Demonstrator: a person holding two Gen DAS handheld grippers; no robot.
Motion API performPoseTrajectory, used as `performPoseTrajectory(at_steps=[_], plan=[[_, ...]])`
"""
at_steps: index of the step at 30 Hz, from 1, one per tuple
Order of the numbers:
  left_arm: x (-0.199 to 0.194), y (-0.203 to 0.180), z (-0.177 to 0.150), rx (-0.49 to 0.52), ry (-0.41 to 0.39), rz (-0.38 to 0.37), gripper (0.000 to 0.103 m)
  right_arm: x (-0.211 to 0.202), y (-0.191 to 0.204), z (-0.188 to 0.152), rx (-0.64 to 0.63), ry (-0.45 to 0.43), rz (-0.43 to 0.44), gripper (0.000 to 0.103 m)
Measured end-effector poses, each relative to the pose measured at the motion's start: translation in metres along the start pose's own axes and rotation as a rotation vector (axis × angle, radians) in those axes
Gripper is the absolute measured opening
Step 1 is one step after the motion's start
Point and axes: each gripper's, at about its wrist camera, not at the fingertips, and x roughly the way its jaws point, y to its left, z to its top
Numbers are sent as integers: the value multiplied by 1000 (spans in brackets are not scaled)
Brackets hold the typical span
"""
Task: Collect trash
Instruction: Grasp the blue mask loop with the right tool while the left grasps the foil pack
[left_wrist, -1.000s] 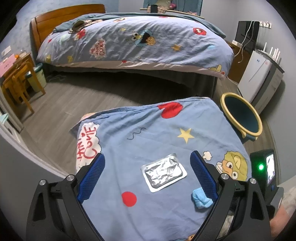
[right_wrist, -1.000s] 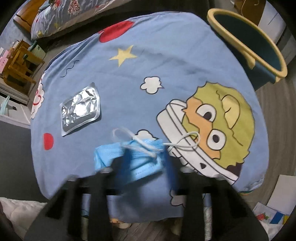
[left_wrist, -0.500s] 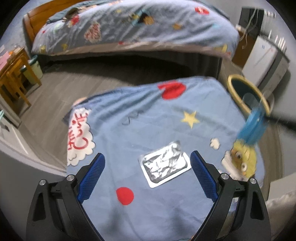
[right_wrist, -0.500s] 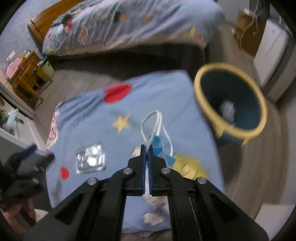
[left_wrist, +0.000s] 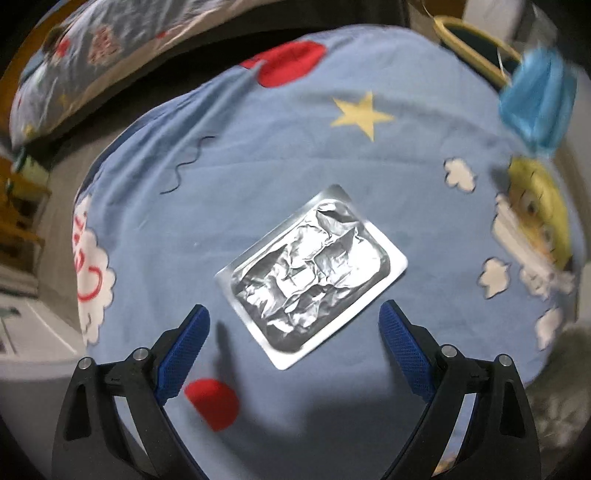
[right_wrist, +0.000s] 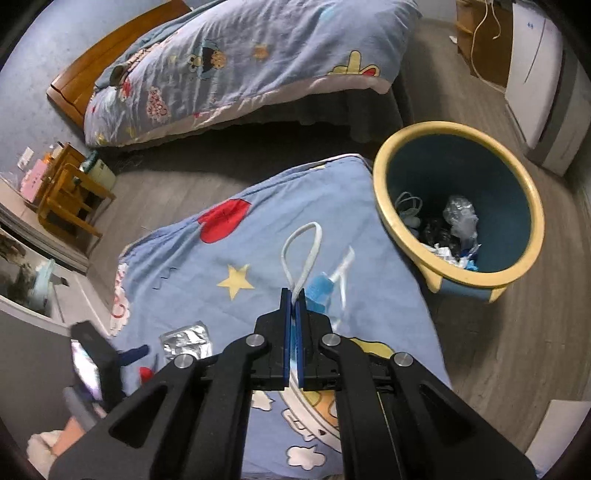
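Right gripper (right_wrist: 294, 295) has lifted the face mask (right_wrist: 320, 291) off the cloth (right_wrist: 258, 229)

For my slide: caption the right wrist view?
Right gripper shut on a blue face mask, near the trash bin.

I see a blue cartoon-print cloth (left_wrist: 229, 192) covering the surface; one thing on it — a crumpled foil packet (left_wrist: 314, 273), flat, mid-cloth.

foil tray (left_wrist: 312, 271) sits on the sheet (left_wrist: 258, 155), roughly in the middle. bin (right_wrist: 458, 210) is on the floor just off the sheet's right edge (trash (right_wrist: 450, 229) already in it), bed (right_wrist: 236, 62) behind everything, wooden chair (right_wrist: 68, 192) over on the left.
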Motion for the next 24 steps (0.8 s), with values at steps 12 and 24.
performPoseTrajectory(at_steps=[12, 24], plan=[[17, 10, 23, -76, -64, -73, 96, -2, -2, 3, 15, 13, 80, 2], [14, 18, 28, -93, -97, -103, 77, -1, 0, 6, 8, 12, 88, 2]])
